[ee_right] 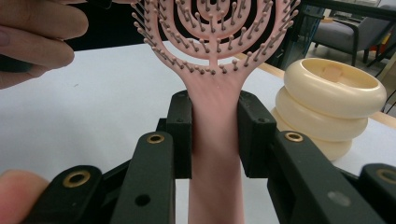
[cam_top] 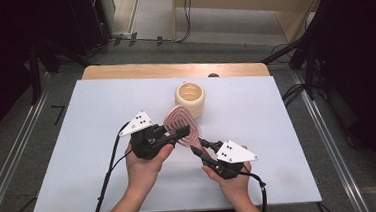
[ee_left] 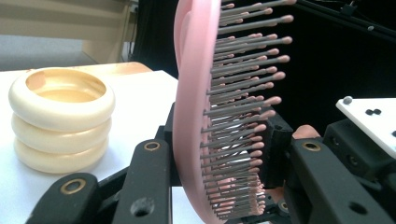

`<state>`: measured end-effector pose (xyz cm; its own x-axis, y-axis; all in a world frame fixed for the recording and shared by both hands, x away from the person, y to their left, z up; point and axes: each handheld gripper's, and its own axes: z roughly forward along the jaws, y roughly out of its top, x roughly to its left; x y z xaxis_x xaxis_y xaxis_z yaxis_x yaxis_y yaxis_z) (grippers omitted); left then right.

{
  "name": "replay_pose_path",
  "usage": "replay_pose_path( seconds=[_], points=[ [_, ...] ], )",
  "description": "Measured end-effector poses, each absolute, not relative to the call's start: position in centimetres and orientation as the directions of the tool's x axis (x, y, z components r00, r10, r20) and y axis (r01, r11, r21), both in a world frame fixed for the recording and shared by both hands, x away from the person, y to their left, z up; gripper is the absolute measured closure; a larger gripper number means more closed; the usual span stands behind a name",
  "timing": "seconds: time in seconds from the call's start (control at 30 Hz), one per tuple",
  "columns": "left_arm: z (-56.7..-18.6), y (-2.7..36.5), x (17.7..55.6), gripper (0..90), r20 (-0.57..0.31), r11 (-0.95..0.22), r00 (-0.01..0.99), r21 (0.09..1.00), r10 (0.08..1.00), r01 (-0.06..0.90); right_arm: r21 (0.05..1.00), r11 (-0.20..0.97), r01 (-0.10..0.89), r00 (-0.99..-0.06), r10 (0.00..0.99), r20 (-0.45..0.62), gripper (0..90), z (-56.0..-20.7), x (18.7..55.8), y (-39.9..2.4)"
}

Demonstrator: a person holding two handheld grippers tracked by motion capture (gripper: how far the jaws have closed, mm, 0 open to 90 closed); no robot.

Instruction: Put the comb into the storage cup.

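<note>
Brush (cam_top: pixel 180 122): light, stiff pink plastic; bristles springy, likely slippery.
Best hold: the handle.
Left gripper (cam_top: pixel 178 135): clamped across brush head.
Right gripper (cam_top: pixel 197 150): clamped on handle.

Looks like a lab / recording studio: white worktop (cam_top: pixel 79 158) on a wooden table, black tripod legs (cam_top: pixel 292 53) + cables (cam_top: pixel 187 16) on grey floor, floor rails (cam_top: pixel 9 163), dark curtains either side, office chair (ee_right: pixel 345 28) in background.
</note>
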<state>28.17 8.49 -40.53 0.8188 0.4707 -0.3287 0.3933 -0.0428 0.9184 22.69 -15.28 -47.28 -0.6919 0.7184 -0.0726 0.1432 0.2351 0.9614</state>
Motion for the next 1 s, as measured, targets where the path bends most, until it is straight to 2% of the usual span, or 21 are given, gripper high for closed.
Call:
replay_pose_path(
  seconds=[0.2, 0.23, 0.27, 0.3, 0.33, 0.37, 0.4, 0.43, 0.53, 0.67, 1.0],
  points=[
    [-40.4, 8.7, 28.1, 65.3, -0.321, -0.039, 0.832, 0.925, 0.451, 0.378, 0.965, 0.22, 0.143, -0.711, 0.701, -0.055, 66.3, -47.4, 22.9, -15.3],
    [-40.4, 8.7, 28.1, 65.6, -0.316, -0.037, 0.832, 0.927, 0.455, 0.372, 0.965, 0.214, 0.152, -0.72, 0.693, -0.04, 59.3, -47.4, 23.0, -15.4],
    [-40.3, 8.8, 28.1, 65.7, -0.312, -0.037, 0.833, 0.929, 0.456, 0.369, 0.965, 0.201, 0.169, -0.734, 0.68, -0.013, 48.0, -47.4, 23.2, -15.4],
    [-40.3, 8.9, 28.1, 65.7, -0.317, -0.03, 0.833, 0.928, 0.454, 0.37, 0.965, 0.201, 0.169, -0.734, 0.68, -0.013, 48.0, -47.4, 23.2, -15.4],
    [-40.2, 8.9, 28.2, 65.6, -0.317, -0.025, 0.833, 0.93, 0.454, 0.368, 0.962, 0.193, 0.194, -0.738, 0.675, 0.013, 34.0, -47.5, 23.4, -15.4],
    [-40.2, 9.0, 28.2, 65.6, -0.314, -0.025, 0.832, 0.931, 0.458, 0.365, 0.962, 0.193, 0.194, -0.738, 0.675, 0.013, 34.0, -47.5, 23.4, -15.4],
    [-40.1, 9.1, 28.2, 65.6, -0.31, -0.026, 0.833, 0.932, 0.459, 0.361, 0.963, 0.178, 0.204, -0.742, 0.67, 0.033, 25.3, -47.5, 23.4, -15.6],
    [-40.0, 9.1, 28.2, 65.6, -0.298, -0.035, 0.835, 0.935, 0.463, 0.353, 0.964, 0.171, 0.205, -0.745, 0.666, 0.04, 20.9, -47.4, 23.4, -15.7],
    [-40.0, 9.2, 28.3, 65.7, -0.294, -0.039, 0.833, 0.935, 0.469, 0.352, 0.967, 0.136, 0.217, -0.755, 0.651, 0.078, 0.7, -47.2, 23.5, -16.1],
    [-39.9, 9.7, 28.6, 65.7, -0.296, -0.026, 0.828, 0.936, 0.476, 0.35, 0.97, 0.088, 0.227, -0.752, 0.649, 0.117, 0.0, -47.2, 23.5, -17.2],
    [-39.4, 10.4, 29.3, 65.7, -0.285, -0.021, 0.818, 0.94, 0.5, 0.34, 0.967, 0.099, 0.235, -0.696, 0.711, 0.097, 0.0, -47.7, 23.5, -20.4]
  ],
)
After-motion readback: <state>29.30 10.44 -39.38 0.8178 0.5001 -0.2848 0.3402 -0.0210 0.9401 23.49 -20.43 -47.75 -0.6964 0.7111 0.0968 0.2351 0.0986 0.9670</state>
